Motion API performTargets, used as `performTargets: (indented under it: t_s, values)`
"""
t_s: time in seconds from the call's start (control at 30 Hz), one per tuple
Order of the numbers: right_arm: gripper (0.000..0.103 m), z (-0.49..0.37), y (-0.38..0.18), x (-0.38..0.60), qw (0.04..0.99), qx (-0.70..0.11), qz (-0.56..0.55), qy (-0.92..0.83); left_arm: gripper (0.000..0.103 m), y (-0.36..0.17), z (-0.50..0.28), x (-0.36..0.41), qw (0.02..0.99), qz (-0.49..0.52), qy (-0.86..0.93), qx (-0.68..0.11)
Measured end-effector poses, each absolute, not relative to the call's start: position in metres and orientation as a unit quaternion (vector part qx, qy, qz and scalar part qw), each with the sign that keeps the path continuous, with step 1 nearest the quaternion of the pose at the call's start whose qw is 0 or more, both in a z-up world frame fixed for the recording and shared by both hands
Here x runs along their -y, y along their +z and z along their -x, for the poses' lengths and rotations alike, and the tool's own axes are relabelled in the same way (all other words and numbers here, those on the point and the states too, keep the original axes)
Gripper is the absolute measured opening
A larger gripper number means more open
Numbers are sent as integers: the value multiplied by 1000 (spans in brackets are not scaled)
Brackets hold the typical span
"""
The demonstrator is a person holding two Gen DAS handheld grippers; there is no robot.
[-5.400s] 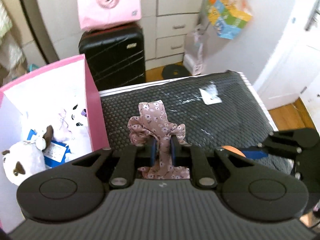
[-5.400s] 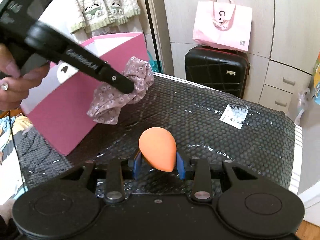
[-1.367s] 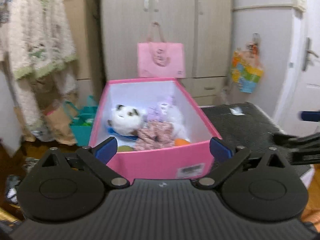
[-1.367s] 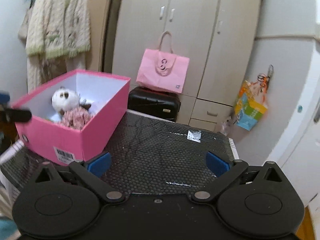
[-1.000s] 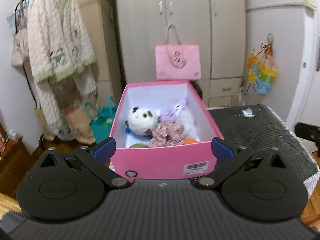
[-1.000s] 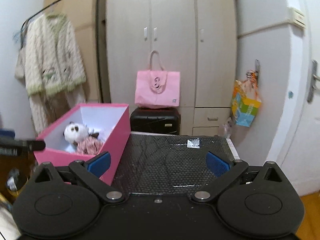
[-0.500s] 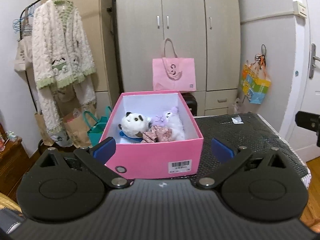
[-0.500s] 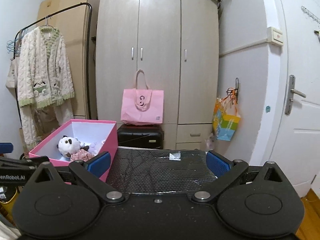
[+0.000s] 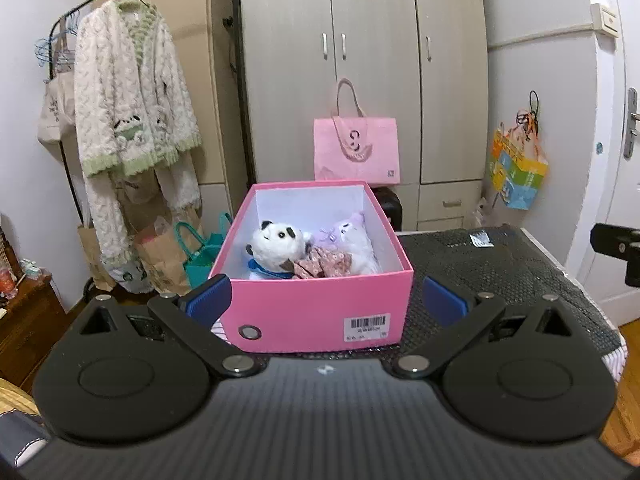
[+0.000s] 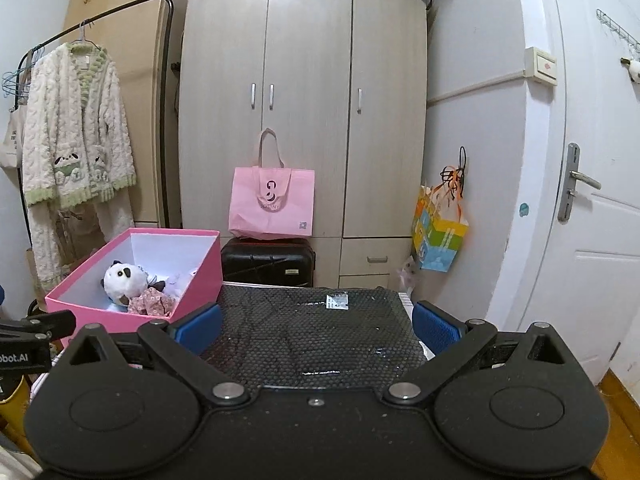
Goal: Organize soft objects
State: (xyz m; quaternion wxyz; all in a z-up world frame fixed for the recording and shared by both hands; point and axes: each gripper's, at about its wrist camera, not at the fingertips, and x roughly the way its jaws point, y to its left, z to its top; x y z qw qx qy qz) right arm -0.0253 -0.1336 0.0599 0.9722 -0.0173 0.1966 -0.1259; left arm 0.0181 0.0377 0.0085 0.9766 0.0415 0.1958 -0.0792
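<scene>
Left gripper (image 9: 325, 300) sits low in frame, fingers (image 9: 208, 299) spread wide, holding nothing. Right gripper (image 10: 316, 326) likewise, fingers (image 10: 434, 326) wide apart and empty.

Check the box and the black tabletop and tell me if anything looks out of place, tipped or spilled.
Nothing stands out. The pink box sits upright on the black mat, with the panda toy, the floral cloth and a pale plush inside it. Apart from a small white label, the mat's visible part is bare. Both grippers are open and empty.

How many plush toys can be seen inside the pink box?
2: a panda plush at the left of the pink box, a white-and-lilac plush at the right. Others may be hidden.
</scene>
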Motion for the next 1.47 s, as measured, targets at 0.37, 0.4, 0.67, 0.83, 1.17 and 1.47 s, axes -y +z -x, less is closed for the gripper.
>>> performTargets:
  t_s: [0.37,0.4,0.67,0.83,1.17,1.47]
  values:
    - [103,30,55,122,974,-189,50,-113,103,0,-13,-29,977,-65,-76,-190]
    - [103,30,55,121,974,-189,53,-113,103,0,-13,-29,977,-64,-75,-190]
    - [103,35,55,116,976,-179,57,-108,103,1,-9,-35,980,-54,-63,-179]
    - [103,38,53,123,976,-178,43,-114,103,1,-7,-38,982,-53,-61,-169]
    - [103,36,50,130,973,-184,26,-136,103,-1,-6,-37,982,-61,-56,-168]
    - [103,36,49,136,971,-187,15,-146,103,1,-3,-39,984,-56,-47,-160]
